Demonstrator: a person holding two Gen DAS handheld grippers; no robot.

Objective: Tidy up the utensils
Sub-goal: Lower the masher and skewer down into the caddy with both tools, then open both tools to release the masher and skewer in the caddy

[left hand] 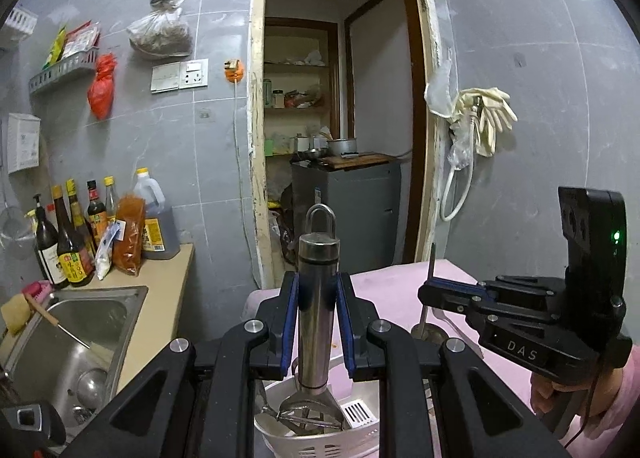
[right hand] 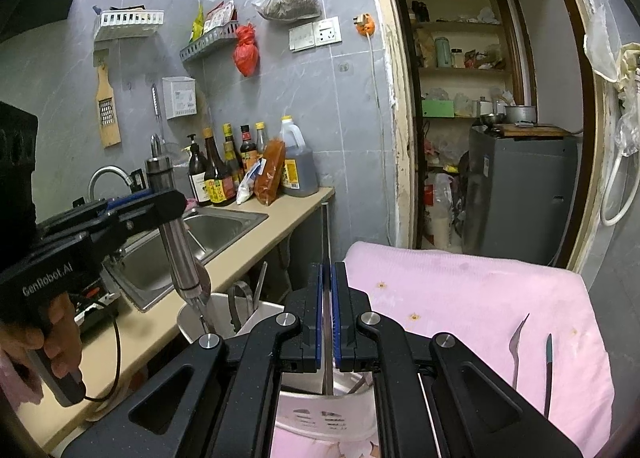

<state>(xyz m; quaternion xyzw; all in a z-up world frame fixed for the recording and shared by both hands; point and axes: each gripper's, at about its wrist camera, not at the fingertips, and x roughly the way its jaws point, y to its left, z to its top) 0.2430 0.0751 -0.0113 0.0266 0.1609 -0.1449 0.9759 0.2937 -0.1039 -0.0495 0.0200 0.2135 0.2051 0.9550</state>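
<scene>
Peeler [left hand: 318,298] head sits down in the white holder [left hand: 320,446] – blade half hidden among other utensils, holder cut off by the frame bottom. Thin utensil [right hand: 327,338] in right gripper [right hand: 328,318]: only an edge-on strip shows – type unreadable, lower end hidden by gripper body.

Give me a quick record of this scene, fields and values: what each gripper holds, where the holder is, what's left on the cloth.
left gripper: shut on steel tool handle, upright, head inside holder
right gripper: shut on thin flat utensil, over holder
holder: white, on pink cloth
left on cloth: two utensils
sink: beside the cloth
</scene>
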